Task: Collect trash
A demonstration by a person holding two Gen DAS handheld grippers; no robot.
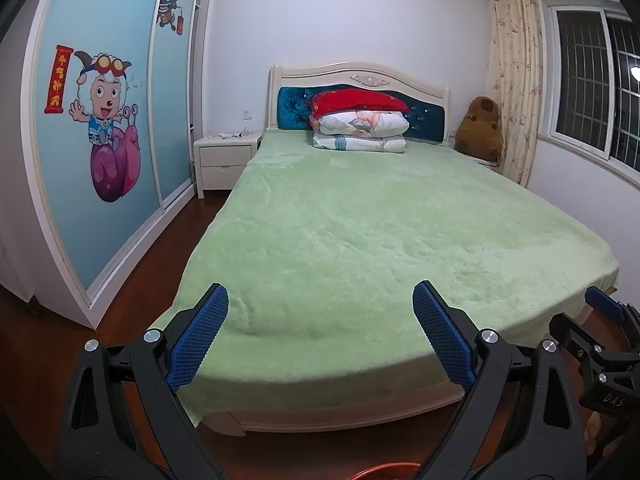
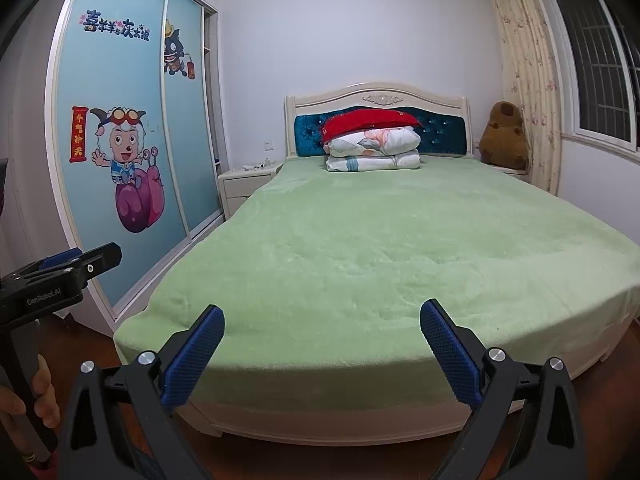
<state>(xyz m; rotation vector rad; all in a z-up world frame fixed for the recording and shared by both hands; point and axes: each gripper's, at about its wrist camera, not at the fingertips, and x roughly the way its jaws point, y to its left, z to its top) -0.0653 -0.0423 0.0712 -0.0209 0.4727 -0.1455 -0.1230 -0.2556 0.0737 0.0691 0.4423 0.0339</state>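
Both grippers are held at the foot of a bed point(image 1: 360, 232) with a green fleece cover. My left gripper point(image 1: 320, 300) is open and empty, its blue pads spread wide. My right gripper point(image 2: 322, 316) is also open and empty. Small white scraps lie on the white nightstand point(image 1: 226, 148) at the far left of the headboard, also seen in the right wrist view point(image 2: 250, 174); they are too small to identify. A reddish round rim point(image 1: 380, 472) shows at the bottom edge of the left wrist view, under the gripper.
Folded quilts and a red pillow point(image 1: 360, 120) are stacked at the headboard. A brown plush bear point(image 1: 480, 128) sits at the far right by a floral curtain. A wardrobe with cartoon doors point(image 1: 100, 120) lines the left wall. The floor is dark wood point(image 1: 132, 280).
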